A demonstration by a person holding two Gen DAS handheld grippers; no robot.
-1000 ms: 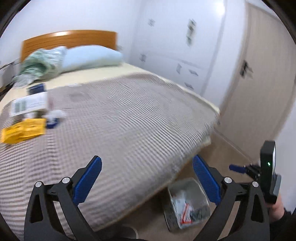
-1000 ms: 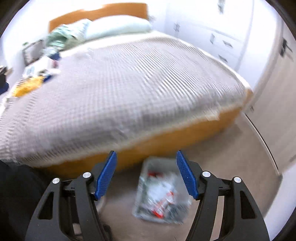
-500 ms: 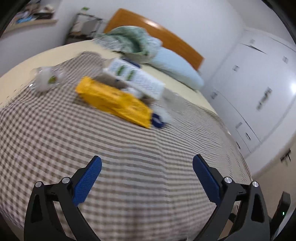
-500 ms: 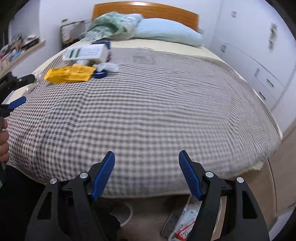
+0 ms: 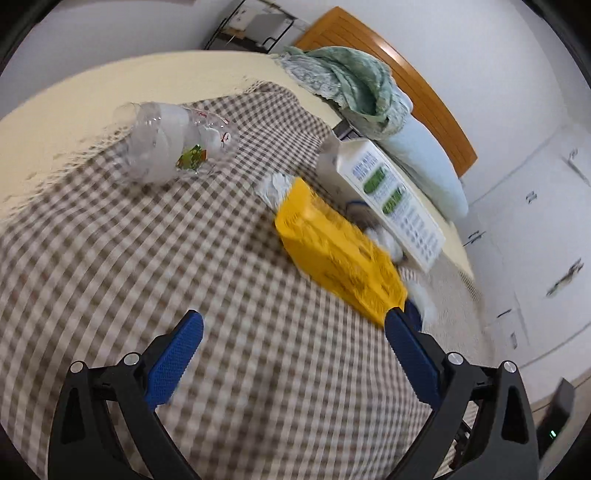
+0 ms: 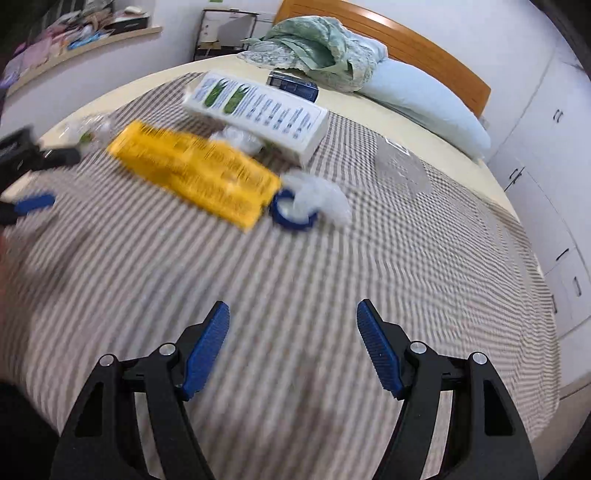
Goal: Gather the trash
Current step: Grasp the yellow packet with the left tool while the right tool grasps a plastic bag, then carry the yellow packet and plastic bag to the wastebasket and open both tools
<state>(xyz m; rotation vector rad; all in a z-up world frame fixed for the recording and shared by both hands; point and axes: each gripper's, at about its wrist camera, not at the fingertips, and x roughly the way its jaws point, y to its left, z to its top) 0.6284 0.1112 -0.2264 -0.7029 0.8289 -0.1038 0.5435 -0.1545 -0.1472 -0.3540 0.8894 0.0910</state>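
Observation:
Trash lies on the checked bedspread (image 5: pixel 184 258): a crushed clear plastic bottle (image 5: pixel 170 142), a yellow packet (image 5: pixel 338 254) (image 6: pixel 195 173), a long white box with green print (image 5: pixel 391 201) (image 6: pixel 258 110), a blue tape ring (image 6: pixel 291 210) and crumpled white plastic (image 6: pixel 325 197). My left gripper (image 5: pixel 293 343) hovers open over the cover, its right finger beside the yellow packet's near corner. My right gripper (image 6: pixel 291 325) is open with nothing between its fingers, short of the tape ring. The left gripper's fingers (image 6: pixel 35 203) show at the right wrist view's left edge.
A green blanket (image 6: pixel 317 48) and a pale blue pillow (image 6: pixel 424 96) lie by the wooden headboard (image 6: pixel 406 40). A dark blue box (image 6: pixel 293 83) sits near the blanket. White wardrobe doors (image 6: pixel 554 155) stand on the right, a cluttered shelf (image 6: pixel 74 33) on the left.
Both views swung from the floor bin beside the bed up onto the bedspread. Both grippers moved closer to the trash pile. The jaws of both stayed open.

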